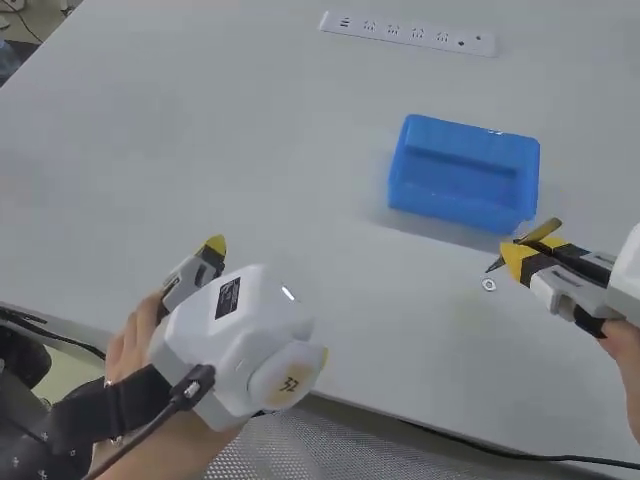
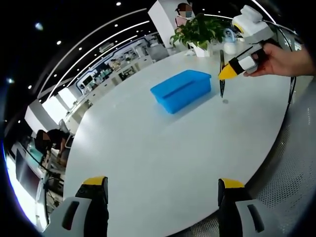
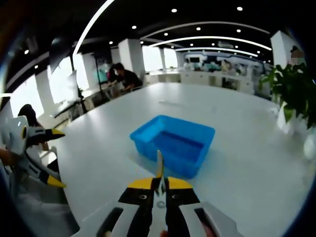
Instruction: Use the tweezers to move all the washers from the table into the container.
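Washer [image 1: 488, 285] lying flat on the table [image 1: 200, 150], just beside the tweezers [image 3: 159, 165] tip, at about 5 o'clock from the blue container [image 1: 465, 175] in the head view. Right gripper [image 1: 520, 258] jaws pinched on the tweezers; left gripper [image 2: 163, 181] jaws wide apart, holding nothing, low at 8 o'clock. Probably best to lower the tips slowly astride the washer's rim, squeeze gently to avoid flicking it away, lift only a little, then carry toward 12 o'clock over the container wall.
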`<state>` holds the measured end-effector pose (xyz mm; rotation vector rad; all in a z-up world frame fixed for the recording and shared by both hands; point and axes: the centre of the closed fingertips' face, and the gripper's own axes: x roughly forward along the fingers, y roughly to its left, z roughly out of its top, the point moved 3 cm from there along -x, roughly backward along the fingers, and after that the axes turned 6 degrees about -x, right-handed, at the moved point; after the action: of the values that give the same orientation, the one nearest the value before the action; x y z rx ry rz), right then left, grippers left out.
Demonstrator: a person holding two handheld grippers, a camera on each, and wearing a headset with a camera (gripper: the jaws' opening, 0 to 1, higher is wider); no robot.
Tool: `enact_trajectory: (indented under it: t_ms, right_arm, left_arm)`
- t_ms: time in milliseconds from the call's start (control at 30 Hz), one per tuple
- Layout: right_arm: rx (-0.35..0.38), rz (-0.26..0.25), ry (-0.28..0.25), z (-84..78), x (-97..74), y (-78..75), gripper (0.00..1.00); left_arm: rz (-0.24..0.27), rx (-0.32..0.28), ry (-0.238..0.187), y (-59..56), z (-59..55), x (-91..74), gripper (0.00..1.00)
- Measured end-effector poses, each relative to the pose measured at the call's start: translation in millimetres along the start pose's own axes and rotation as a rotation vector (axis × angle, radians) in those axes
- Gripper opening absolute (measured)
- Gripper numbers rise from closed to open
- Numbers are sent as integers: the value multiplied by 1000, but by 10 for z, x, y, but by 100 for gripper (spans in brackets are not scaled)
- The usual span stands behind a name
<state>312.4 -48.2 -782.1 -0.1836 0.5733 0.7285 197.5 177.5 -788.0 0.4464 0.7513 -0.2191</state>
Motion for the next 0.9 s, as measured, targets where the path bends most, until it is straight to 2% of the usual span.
enact_trajectory:
  t_ms: [333,667,700,800,900]
  right_arm:
    - [7,4,16,-72,-10,-6,5]
    - [-9,1,35,-95,-7,10,5]
    - [-7,2,34,-92,-7,12,5]
    - [-18,2,32,-87,0,22,5]
    - [-31,2,29,-83,6,31,5]
  left_arm:
    - [-5,5,29,-13,-41,27,95]
    - [5,0,38,3,-54,28,94]
    - [11,1,39,11,-57,29,94]
    - [88,1,33,72,-53,66,94]
    - [104,24,39,97,-61,67,88]
